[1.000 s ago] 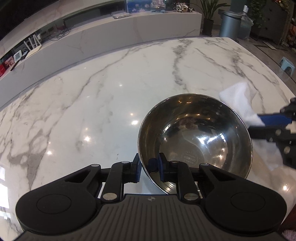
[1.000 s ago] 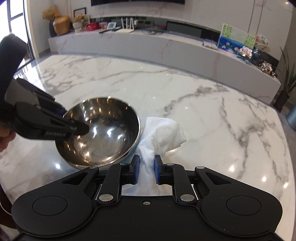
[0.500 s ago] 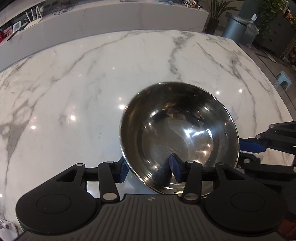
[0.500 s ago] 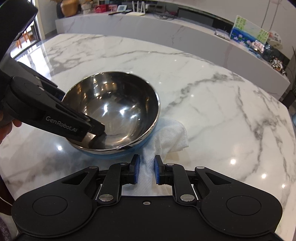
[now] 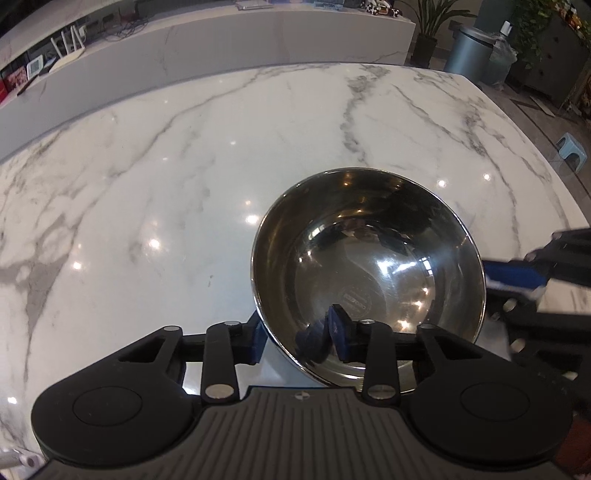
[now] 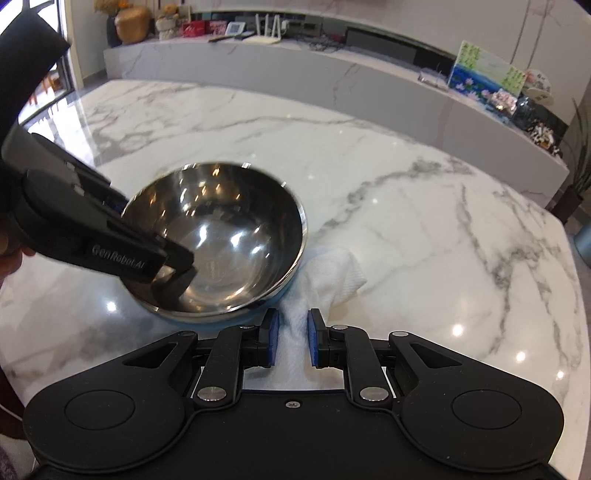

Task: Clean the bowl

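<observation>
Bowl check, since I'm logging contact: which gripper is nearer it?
Left. The left gripper clamps the bowl rim; the right gripper holds the cloth beside it.

A white marble worktop (image 5: 184, 177) with grey veining fills most of both views, its glossy surface dotted with small light reflections. Beyond it, toward twelve o'clock, runs a long low marble ledge (image 6: 332, 85). In the right wrist view the ledge carries a bronze-coloured vase (image 6: 131, 24) at eleven o'clock, a white router (image 6: 267, 33) with upright antennas near twelve, and a painted picture of water lilies (image 6: 484, 72) at one o'clock. In the left wrist view a grey cylindrical bin (image 5: 471, 50) and a potted plant (image 5: 430, 27) stand on the floor at one o'clock, and a small blue stool (image 5: 572, 149) sits at two o'clock, off the worktop's edge.
</observation>
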`<state>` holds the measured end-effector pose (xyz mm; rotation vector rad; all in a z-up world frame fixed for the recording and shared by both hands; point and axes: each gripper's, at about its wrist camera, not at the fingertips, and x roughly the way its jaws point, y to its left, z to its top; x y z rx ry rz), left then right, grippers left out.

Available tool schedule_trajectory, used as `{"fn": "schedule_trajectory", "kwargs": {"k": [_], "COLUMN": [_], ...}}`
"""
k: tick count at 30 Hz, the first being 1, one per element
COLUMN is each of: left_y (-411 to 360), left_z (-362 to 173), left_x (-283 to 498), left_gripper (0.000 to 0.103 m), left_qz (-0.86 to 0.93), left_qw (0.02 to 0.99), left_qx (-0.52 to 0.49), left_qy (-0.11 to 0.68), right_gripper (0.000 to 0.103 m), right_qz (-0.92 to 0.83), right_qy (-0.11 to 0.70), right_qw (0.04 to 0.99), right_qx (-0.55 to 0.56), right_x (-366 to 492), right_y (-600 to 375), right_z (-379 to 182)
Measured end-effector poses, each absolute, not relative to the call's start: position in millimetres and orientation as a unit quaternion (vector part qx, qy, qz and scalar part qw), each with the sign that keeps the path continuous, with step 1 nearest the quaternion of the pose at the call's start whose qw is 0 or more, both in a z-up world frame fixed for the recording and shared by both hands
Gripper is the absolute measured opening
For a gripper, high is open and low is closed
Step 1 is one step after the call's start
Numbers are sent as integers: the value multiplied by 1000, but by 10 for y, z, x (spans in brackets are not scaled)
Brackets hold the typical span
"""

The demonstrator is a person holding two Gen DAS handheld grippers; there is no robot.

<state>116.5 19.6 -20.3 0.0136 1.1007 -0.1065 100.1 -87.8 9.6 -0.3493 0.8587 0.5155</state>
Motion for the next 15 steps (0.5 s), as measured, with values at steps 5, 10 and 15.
{"fn": "schedule_trajectory", "kwargs": {"k": [5,10,15], "left_y": [175,174,177], "left_z": [-195,-196,-229], "left_x": [1180,1185,1178], "left_gripper": [29,30,44], "left_qz": [-47,-44,-55], "left_qw": [854,854,846], "left_qx": [18,15,-12], "left_qy": [518,518,531], "right_gripper": [15,15,15], "right_qz": [245,252,262], "right_qy": [403,415,431], "right_qw": [868,858,845], "right_qx": [-158,-169,-179], "right_x": [1013,1003,984], "right_y": [-923,-860,-789], "right_z": [151,74,-9]}}
